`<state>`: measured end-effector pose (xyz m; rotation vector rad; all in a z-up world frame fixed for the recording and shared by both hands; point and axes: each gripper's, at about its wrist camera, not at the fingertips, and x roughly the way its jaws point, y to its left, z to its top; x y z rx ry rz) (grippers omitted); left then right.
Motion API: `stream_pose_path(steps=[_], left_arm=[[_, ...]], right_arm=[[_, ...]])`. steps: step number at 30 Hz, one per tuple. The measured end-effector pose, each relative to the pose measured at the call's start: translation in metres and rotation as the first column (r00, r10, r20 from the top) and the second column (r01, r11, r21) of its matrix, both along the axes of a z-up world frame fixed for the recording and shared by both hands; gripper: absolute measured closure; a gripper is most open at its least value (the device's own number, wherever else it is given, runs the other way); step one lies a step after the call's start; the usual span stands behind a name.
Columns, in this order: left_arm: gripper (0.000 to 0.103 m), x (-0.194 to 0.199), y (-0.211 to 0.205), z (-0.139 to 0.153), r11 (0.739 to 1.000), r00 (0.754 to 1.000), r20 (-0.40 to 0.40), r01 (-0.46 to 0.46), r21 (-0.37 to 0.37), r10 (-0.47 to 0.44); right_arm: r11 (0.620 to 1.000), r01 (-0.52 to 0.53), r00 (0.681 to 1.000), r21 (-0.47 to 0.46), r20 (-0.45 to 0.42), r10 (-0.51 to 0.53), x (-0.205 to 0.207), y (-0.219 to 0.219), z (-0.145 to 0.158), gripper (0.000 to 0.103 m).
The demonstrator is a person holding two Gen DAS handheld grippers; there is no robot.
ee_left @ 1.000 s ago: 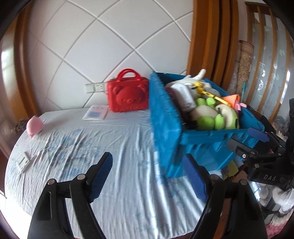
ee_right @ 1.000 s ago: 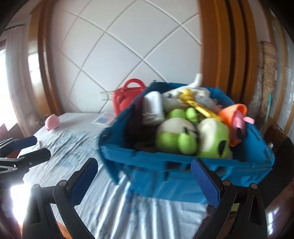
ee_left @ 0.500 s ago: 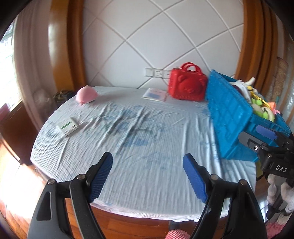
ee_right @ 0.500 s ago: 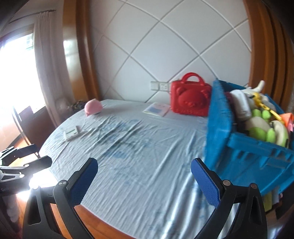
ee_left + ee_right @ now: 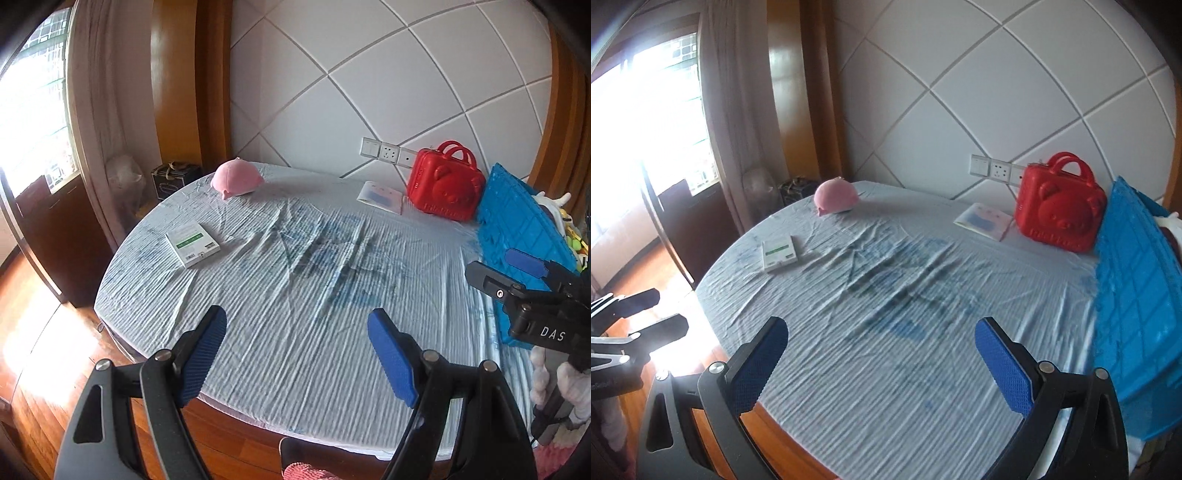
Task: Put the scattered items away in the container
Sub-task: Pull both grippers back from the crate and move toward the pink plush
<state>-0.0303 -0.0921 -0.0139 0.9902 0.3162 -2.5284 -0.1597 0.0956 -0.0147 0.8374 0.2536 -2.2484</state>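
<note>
A blue crate point(image 5: 517, 236) full of toys stands at the right edge of the round bed; it also shows in the right wrist view point(image 5: 1137, 295). On the sheet lie a pink plush point(image 5: 236, 181) point(image 5: 836, 195) at the back, a white and green box point(image 5: 192, 243) point(image 5: 779, 253) on the left, a booklet point(image 5: 382, 192) point(image 5: 984, 221) and a red bear case point(image 5: 445, 184) point(image 5: 1060, 210) beside the crate. My left gripper point(image 5: 297, 358) is open and empty over the near sheet. My right gripper point(image 5: 881, 365) is open and empty, likewise.
The bed point(image 5: 295, 280) has a wooden rim and a padded white headboard point(image 5: 388, 74). A window and curtain point(image 5: 720, 110) are at left, with a dark cabinet point(image 5: 55, 236) and a box point(image 5: 173, 177) on the floor. The right gripper's body point(image 5: 535, 306) shows beside the crate.
Both grippers have swung left, away from the crate, so the bed with the scattered items now fills both views. Both stayed open and empty.
</note>
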Motion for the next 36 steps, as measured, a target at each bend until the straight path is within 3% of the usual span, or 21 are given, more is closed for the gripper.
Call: stream_pose_path(steps=[12, 25, 36], left_arm=[[0.024, -0.075, -0.11, -0.003, 0.999, 0.998, 0.056, -0.035, -0.019, 0.036], [0.024, -0.1, -0.223, -0.016, 0.999, 0.996, 0.088, -0.035, 0.013, 0.034], [0.024, -0.122, -0.364, -0.024, 0.993, 0.986, 0.12, 0.118, 0.007, -0.118]], right_arm=[[0.999, -0.038, 0.997, -0.031, 0.063, 0.04, -0.086, -0.118, -0.01, 0.0], [0.998, -0.057, 0.995, 0.006, 0.088, 0.056, -0.112, -0.222, -0.021, 0.0], [0.991, 0.133, 0.988, 0.03, 0.072, -0.135, -0.106, -0.325, -0.018, 0.0]])
